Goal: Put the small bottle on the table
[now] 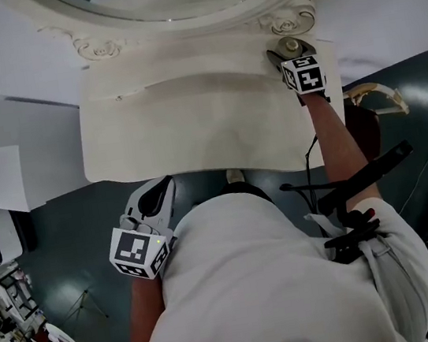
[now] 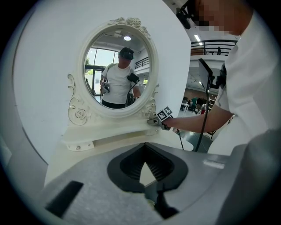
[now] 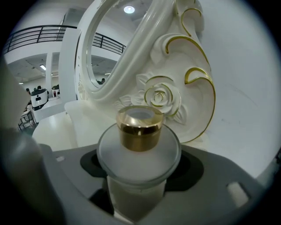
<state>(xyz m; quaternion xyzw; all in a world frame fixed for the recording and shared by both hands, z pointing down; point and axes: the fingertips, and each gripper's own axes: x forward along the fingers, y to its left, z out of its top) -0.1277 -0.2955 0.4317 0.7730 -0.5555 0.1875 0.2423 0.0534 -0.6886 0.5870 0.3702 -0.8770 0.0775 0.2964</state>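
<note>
Site: white table (image 1: 192,130) below oval mirror (image 2: 118,66) | Right gripper (image 1: 288,50): at mirror's base, clamped on bottle (image 3: 138,151) | Bottle: between its jaws, axis upright, gold cap (image 3: 139,127) up; base contact with table not visible | Left gripper (image 1: 167,187): closed, empty, off table edge, farther from bottle.

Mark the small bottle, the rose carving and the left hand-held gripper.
small bottle (image 3: 138,151): right gripper view, on its frosted shoulder.
rose carving (image 3: 160,97): right gripper view, centre of the gilt-edged flower.
left hand-held gripper (image 2: 145,151): left gripper view, where its two fingertips meet.
</note>
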